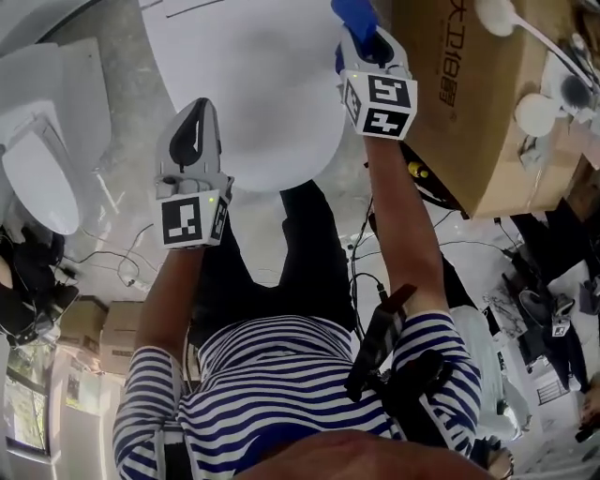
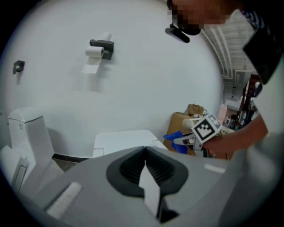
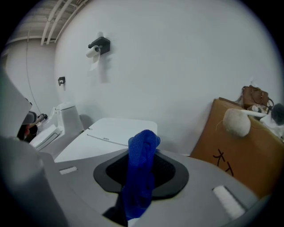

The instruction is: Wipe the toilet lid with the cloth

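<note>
Black print on the box
The cardboard box [image 1: 487, 122] at the far right bears large black Chinese characters, seemingly "大卫", then figures resembling "18" and one more character that cannot be made out.

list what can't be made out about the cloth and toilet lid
- Cloth: the head view's top edge cuts it off; in the right gripper view its lower end disappears between the jaws of the right gripper.
- Toilet lid: far end cut off by the head view's top edge.
- Cardboard box: print cut off there too.
</note>
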`<state>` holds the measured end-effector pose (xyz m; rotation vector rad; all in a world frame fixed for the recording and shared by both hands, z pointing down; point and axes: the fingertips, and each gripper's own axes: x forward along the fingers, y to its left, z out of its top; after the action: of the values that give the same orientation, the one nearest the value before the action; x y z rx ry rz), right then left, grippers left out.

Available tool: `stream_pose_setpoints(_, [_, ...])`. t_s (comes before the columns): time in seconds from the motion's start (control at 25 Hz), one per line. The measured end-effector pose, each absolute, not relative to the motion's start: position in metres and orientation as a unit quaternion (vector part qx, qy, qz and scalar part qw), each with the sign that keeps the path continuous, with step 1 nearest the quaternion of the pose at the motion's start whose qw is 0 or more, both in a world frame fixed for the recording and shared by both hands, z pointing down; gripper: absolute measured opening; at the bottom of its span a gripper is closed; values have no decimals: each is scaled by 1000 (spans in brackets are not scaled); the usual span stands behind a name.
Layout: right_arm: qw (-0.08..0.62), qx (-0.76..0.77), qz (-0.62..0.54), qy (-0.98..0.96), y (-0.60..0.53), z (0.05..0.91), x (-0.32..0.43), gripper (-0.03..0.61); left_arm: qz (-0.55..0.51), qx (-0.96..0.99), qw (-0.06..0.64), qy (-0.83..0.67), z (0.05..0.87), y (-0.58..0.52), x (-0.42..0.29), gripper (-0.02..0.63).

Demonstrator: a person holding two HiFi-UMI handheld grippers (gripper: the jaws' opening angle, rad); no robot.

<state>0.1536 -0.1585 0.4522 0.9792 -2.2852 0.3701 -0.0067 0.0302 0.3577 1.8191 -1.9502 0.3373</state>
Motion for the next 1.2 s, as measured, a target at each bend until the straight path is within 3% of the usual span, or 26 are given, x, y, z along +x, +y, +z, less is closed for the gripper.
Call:
stream_pose_setpoints(0.44, [363,368,157,-842,-137,520,108,112,139,664,263,-686,390,66,-49,2])
stream_pose_setpoints(1.2, [363,265,158,-879,-52,528,-51,112,124,638,285,-704,395,121,-125,2])
